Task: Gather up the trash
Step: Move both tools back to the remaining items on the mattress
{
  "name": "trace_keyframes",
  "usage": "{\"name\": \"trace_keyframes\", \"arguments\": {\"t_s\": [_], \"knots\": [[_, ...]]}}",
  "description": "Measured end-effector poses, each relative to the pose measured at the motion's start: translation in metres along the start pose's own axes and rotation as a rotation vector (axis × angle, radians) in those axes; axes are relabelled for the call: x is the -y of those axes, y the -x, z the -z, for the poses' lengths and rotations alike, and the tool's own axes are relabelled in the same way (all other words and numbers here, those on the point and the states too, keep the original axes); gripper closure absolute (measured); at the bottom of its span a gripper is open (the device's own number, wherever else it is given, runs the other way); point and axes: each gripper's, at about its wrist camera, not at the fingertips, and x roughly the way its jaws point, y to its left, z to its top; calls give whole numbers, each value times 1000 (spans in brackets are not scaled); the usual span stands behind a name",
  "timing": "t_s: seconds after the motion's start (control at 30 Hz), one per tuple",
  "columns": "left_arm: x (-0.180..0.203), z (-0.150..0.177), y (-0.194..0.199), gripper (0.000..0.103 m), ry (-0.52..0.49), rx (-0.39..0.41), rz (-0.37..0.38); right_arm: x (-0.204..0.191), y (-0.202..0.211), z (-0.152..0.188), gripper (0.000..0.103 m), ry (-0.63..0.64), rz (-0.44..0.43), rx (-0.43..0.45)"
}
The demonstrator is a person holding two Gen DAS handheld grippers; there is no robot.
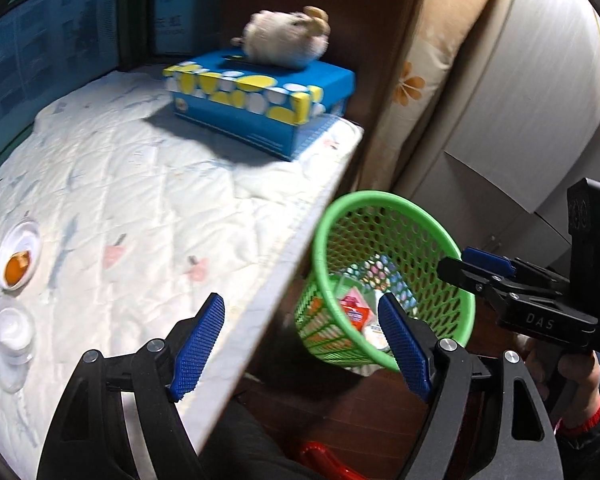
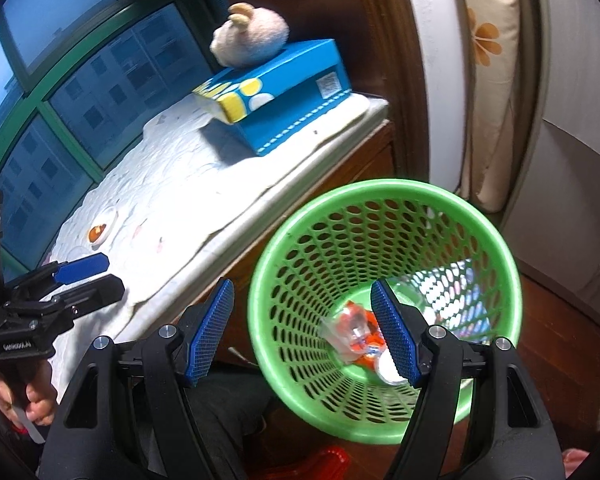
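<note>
A green mesh basket stands on the floor beside the table and holds wrappers, among them a red-orange packet. My right gripper hovers over the basket's mouth, open, with nothing between its fingers. My left gripper is open over the table's near edge, holding nothing. On the white quilted table cover lie a small plastic cup with orange residue and a clear plastic cup, to the left of the left gripper.
A blue tissue box with yellow and white dots sits at the far end of the table with a plush toy on top. A window runs along the left. A red object lies on the floor.
</note>
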Motion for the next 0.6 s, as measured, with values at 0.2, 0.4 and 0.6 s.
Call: {"name": "trace_keyframes", "arguments": {"t_s": [0.2, 0.4, 0.6], "knots": [[-48, 4, 23, 27, 67, 41, -117, -35, -14, -6, 32, 57, -46, -18], [-107, 12, 49, 27, 167, 77, -241, -69, -29, -12, 32, 102, -92, -35], [-168, 23, 62, 22, 259, 83, -377, -98, -44, -13, 32, 149, -128, -60]]}}
